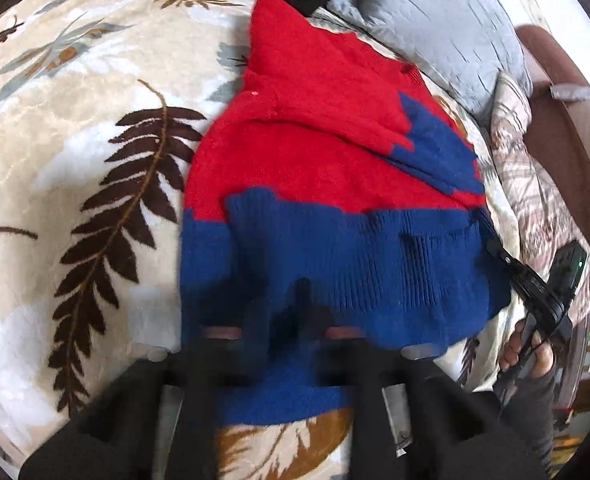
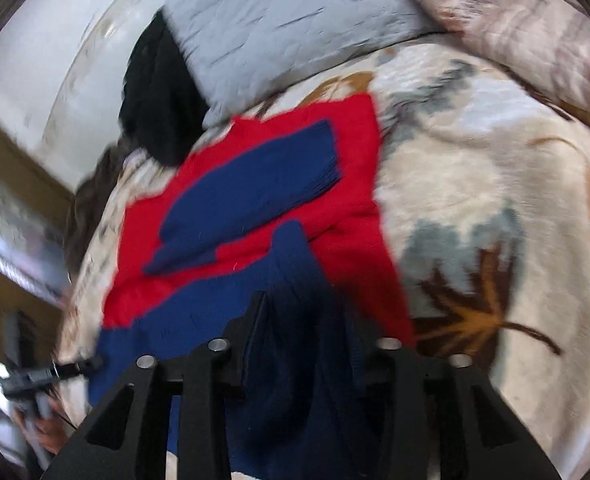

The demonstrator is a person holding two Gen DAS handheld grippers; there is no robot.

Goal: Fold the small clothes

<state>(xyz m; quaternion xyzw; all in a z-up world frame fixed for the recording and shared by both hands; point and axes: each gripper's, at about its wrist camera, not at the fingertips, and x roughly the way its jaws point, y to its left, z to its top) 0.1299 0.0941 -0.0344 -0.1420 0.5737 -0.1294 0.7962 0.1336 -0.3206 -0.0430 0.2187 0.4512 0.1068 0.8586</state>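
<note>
Pinching the blue ribbed hem of a small red-and-blue knitted sweater (image 1: 327,184), the left gripper (image 1: 283,320) has its jaws nearly pressed together with the knit bunched between them, though motion blur smears the fingertips. On the opposite corner of the same hem, the right gripper (image 2: 307,320) has its jaws drawn close on a raised fold of dark blue knit. In the left wrist view the right gripper appears at the sweater's far right edge, with a hand (image 1: 529,354) wrapped around its handle. Ahead of both tools the sweater lies flat on a cream blanket (image 1: 75,168) printed with brown and grey leaves, red body farthest away, one blue sleeve folded across it. Beyond the garment sit a grey quilted pillow (image 1: 447,28) and a black cloth (image 2: 159,100).
</note>
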